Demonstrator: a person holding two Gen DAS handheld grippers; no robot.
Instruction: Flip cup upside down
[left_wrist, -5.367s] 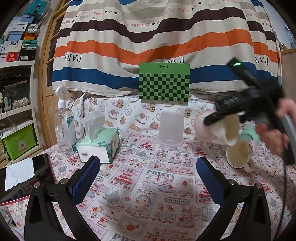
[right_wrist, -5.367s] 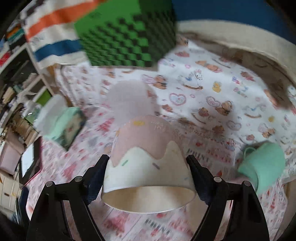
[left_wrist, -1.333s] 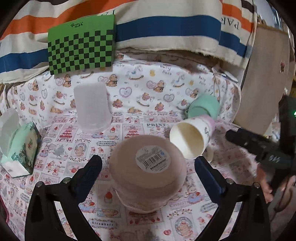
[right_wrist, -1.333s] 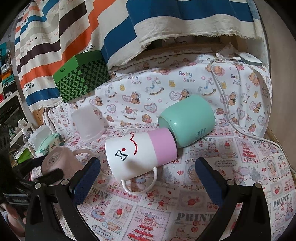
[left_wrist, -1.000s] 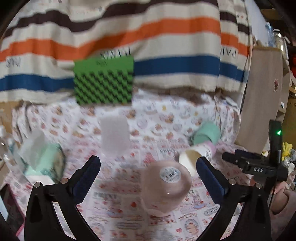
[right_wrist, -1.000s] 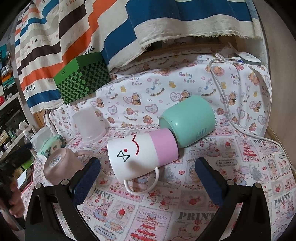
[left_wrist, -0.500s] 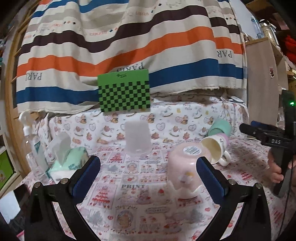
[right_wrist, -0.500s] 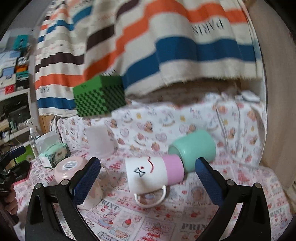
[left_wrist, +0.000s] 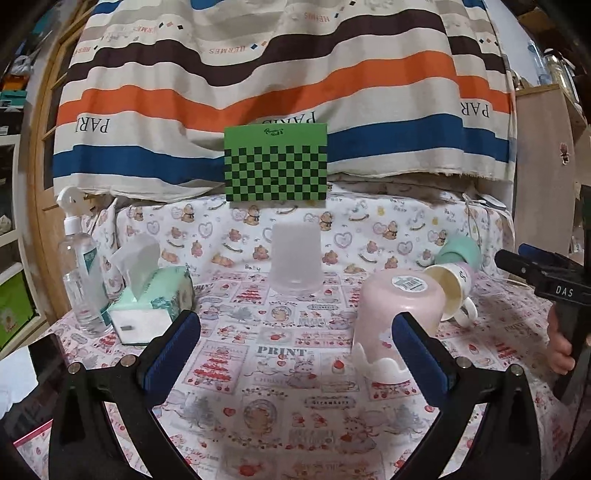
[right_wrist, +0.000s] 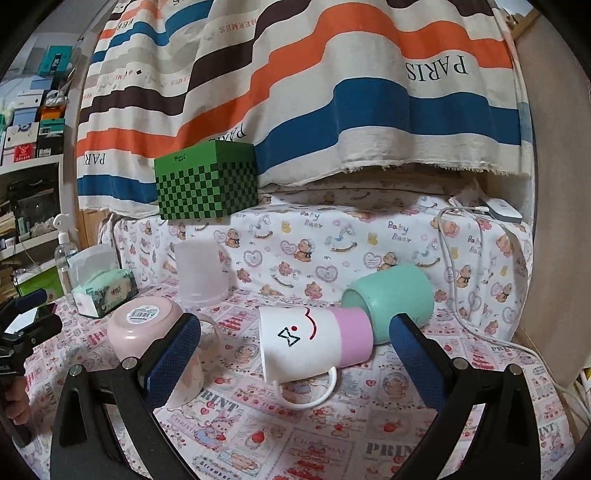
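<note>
A pink and cream cup (left_wrist: 397, 317) stands upside down on the patterned tablecloth, barcode sticker on its base; it also shows in the right wrist view (right_wrist: 147, 328). A white and pink mug (right_wrist: 314, 343) lies on its side with its handle down, also in the left wrist view (left_wrist: 452, 286). A mint green cup (right_wrist: 391, 299) lies on its side behind it. A frosted plastic cup (left_wrist: 295, 260) stands upside down further back. My left gripper (left_wrist: 295, 354) is open and empty, back from the cups. My right gripper (right_wrist: 295, 354) is open and empty, in front of the white mug.
A tissue box (left_wrist: 151, 306) and a spray bottle (left_wrist: 79, 266) stand at the left. A green checkered box (left_wrist: 275, 168) sits on the raised ledge at the back. A white cable (right_wrist: 465, 280) hangs down at the right. A wooden panel (right_wrist: 554, 221) borders the right side.
The pink cup, held by my right gripper 5.4 s ago, now stands upside down on the cloth. Both grippers have pulled back and levelled out; the mugs lying on their sides have not moved.
</note>
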